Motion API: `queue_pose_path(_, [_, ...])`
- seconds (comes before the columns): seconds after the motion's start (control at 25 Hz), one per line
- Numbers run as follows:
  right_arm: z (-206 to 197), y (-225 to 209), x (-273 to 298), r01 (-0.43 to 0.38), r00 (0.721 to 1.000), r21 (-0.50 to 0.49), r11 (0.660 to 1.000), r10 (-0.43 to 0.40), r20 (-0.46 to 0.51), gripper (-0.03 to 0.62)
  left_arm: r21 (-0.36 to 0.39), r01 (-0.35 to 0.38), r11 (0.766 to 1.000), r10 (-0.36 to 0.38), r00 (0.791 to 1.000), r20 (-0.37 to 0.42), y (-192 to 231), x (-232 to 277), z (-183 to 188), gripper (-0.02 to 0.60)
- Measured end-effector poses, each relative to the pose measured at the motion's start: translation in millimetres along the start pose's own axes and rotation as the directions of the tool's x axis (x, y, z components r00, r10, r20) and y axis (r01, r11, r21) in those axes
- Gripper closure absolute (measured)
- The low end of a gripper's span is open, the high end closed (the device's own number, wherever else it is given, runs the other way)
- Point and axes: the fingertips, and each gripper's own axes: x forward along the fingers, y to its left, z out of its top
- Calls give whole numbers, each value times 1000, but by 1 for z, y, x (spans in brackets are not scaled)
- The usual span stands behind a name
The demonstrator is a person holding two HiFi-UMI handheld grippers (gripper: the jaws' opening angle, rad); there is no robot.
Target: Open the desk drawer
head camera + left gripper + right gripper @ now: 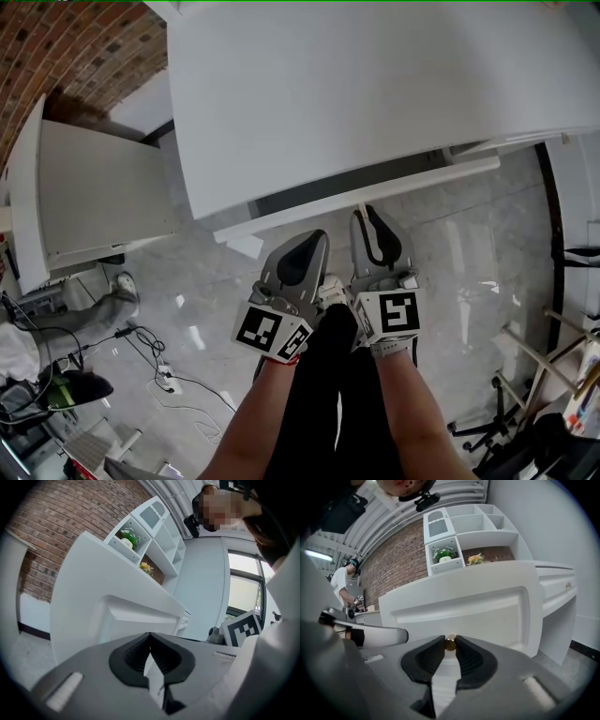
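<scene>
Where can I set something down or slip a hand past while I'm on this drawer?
The visible white desk top is bare. Open floor lies right of the right gripper, below the drawer front. Crowded: cables at lower left, and the left gripper close beside the right.

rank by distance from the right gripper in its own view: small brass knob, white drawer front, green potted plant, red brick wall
1. small brass knob: clamped in the right gripper.
2. white drawer front: just behind the knob.
3. green potted plant: in a shelf cubby, upper centre.
4. red brick wall: behind the shelves, left.
</scene>
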Motion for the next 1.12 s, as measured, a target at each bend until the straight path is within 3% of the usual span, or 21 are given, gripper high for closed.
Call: queue_pose_path(1.12, [-12,11,-51,-31,999,-15,999,30,-18,525,-21,-26,999,26,1000,-8,-26,-15,-20,578])
